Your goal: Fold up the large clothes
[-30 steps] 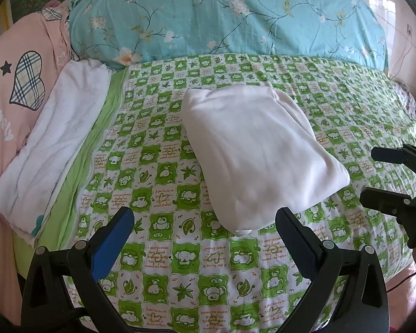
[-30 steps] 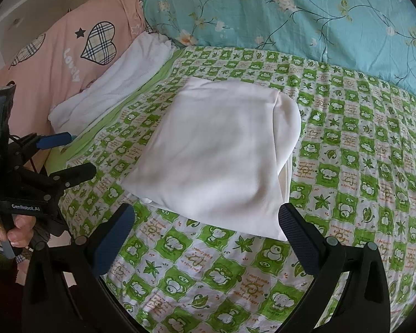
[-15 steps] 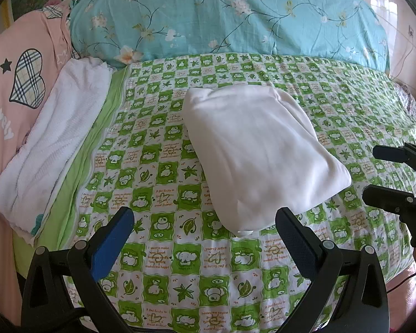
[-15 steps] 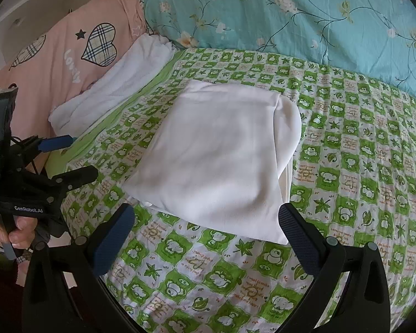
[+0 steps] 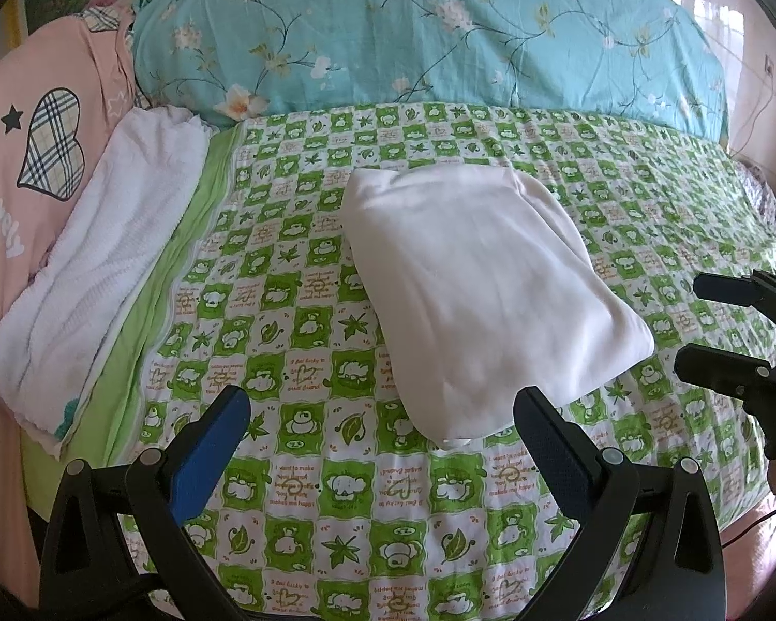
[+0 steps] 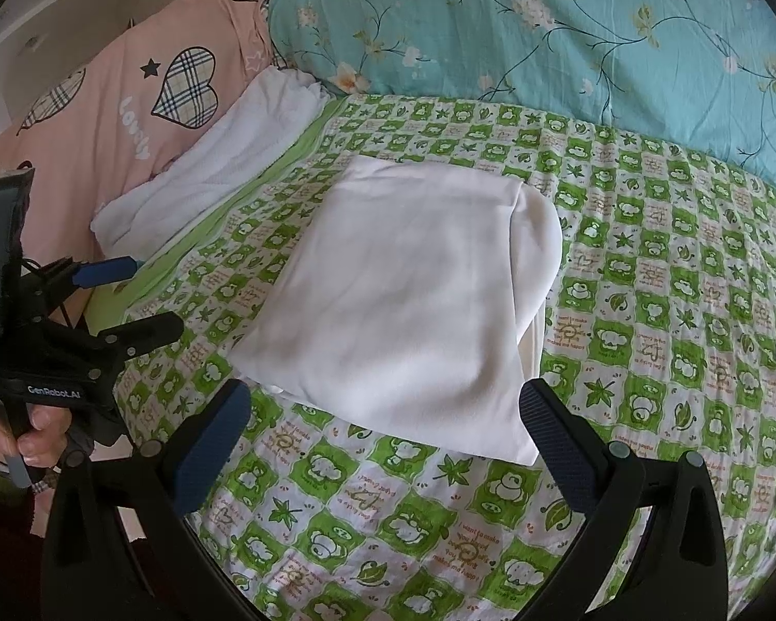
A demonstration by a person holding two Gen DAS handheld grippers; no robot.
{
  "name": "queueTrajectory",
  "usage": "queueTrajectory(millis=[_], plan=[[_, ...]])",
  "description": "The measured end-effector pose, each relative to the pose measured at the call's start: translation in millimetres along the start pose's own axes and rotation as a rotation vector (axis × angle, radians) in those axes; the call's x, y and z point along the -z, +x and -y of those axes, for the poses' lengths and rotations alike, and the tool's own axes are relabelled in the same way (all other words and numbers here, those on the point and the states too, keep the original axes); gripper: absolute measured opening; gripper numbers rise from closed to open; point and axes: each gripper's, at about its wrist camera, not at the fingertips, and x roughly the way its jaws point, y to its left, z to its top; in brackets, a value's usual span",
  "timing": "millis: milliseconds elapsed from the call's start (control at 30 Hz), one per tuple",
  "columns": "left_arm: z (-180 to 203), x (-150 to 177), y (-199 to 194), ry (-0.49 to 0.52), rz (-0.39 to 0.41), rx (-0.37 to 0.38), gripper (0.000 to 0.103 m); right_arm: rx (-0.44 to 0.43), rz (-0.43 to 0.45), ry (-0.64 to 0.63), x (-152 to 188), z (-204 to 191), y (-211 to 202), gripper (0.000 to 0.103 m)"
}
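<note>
**White garment folded on bed**

White folded garment [image 5: 486, 295], 1 pc, lay on the green checked bedspread [image 5: 295, 341], mid-bed. 2 grippers: left gripper [image 5: 383, 445] and right gripper [image 6: 388, 429], both w/ jaws wide apart, nothing held, each just short of the garment's near edge. Beyond garment: 1 blue floral quilt [image 5: 429, 36]. Left of garment: 1 white towel [image 5: 103, 259], 1 pink pillow [image 5: 20, 165].

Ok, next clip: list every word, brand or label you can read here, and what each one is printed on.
"Lovely": white letters on the pink pillow, beside the plaid heart.
"GenRobot.AI": on the body of the left gripper, seen from the right wrist view.
"I want to make you happy": orange script in squares of the green checked sheet; its other small captions are too blurred to read.
</note>
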Motion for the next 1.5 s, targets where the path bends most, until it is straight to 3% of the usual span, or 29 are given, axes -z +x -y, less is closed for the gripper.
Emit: queueTrajectory(millis=[1500], plan=[[3.5,-6.0,-2.0,-0.021,0.012,-0.006,0.102,-0.002,0.012,0.006,-7.0,2.0,2.2,0.103]])
